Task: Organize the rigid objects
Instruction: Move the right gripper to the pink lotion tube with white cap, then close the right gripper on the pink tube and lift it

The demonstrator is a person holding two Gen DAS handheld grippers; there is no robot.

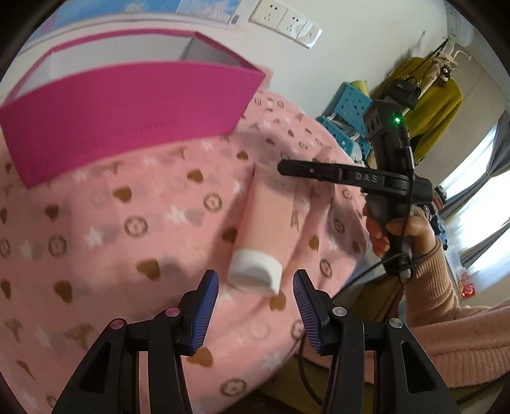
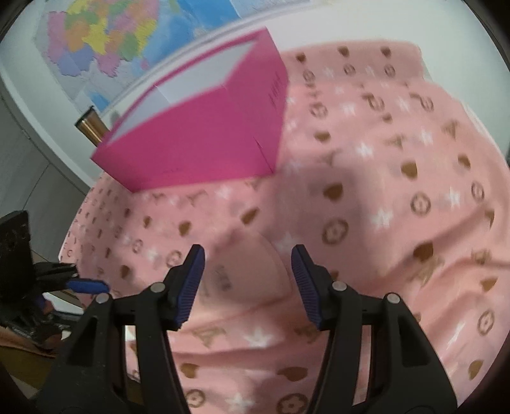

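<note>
A pink tube [image 1: 267,219] with a white cap [image 1: 255,270] lies on the pink patterned blanket [image 1: 127,239], its cap toward my left gripper. My left gripper [image 1: 255,315] is open and empty, its jaws just short of the cap. An open magenta box [image 1: 127,105] with a white inside stands behind on the blanket; it also shows in the right wrist view [image 2: 204,137]. My right gripper [image 2: 247,286] is open and empty above the tube's flat end [image 2: 251,274]. In the left wrist view the right gripper's body [image 1: 350,175] hovers over the tube's far end.
A blue perforated basket [image 1: 350,111] and hanging clothes [image 1: 436,105] stand at the right beyond the blanket. Wall sockets [image 1: 287,22] are behind. A map [image 2: 111,41] hangs on the wall behind the box. The blanket's edge drops off at front right [image 1: 334,318].
</note>
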